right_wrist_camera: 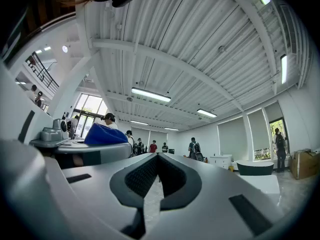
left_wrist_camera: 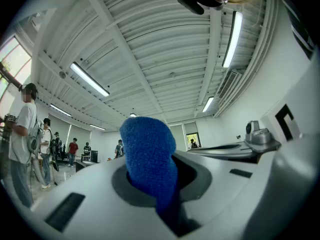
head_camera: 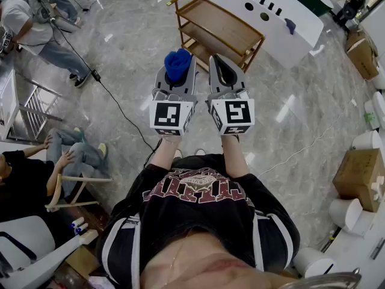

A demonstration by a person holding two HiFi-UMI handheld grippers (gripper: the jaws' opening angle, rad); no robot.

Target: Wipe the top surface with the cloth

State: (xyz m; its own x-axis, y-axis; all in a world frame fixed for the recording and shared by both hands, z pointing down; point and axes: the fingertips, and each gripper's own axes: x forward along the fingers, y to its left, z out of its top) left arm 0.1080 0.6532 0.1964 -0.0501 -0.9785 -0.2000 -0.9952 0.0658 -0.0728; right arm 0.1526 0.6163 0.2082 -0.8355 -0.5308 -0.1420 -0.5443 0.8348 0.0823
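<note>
A blue cloth [head_camera: 177, 64] is bunched between the jaws of my left gripper [head_camera: 175, 77], which is shut on it. In the left gripper view the cloth [left_wrist_camera: 148, 154] sticks up out of the left gripper [left_wrist_camera: 172, 181], with the ceiling behind it. My right gripper [head_camera: 226, 76] is held close beside the left one, shut with nothing in it; its ribbed pads [right_wrist_camera: 142, 174] show bare. From the right gripper view the cloth [right_wrist_camera: 105, 134] appears at the left. Both grippers are raised in front of the person's chest, well short of a wooden trolley [head_camera: 218, 24] on the floor ahead.
A long white counter [head_camera: 271, 18] with holes stands behind the trolley. Cardboard boxes [head_camera: 360, 174] and white bins [head_camera: 368, 140] line the right side. People sit and stand at the left [head_camera: 36, 32], and a black cable [head_camera: 114, 101] crosses the marble floor.
</note>
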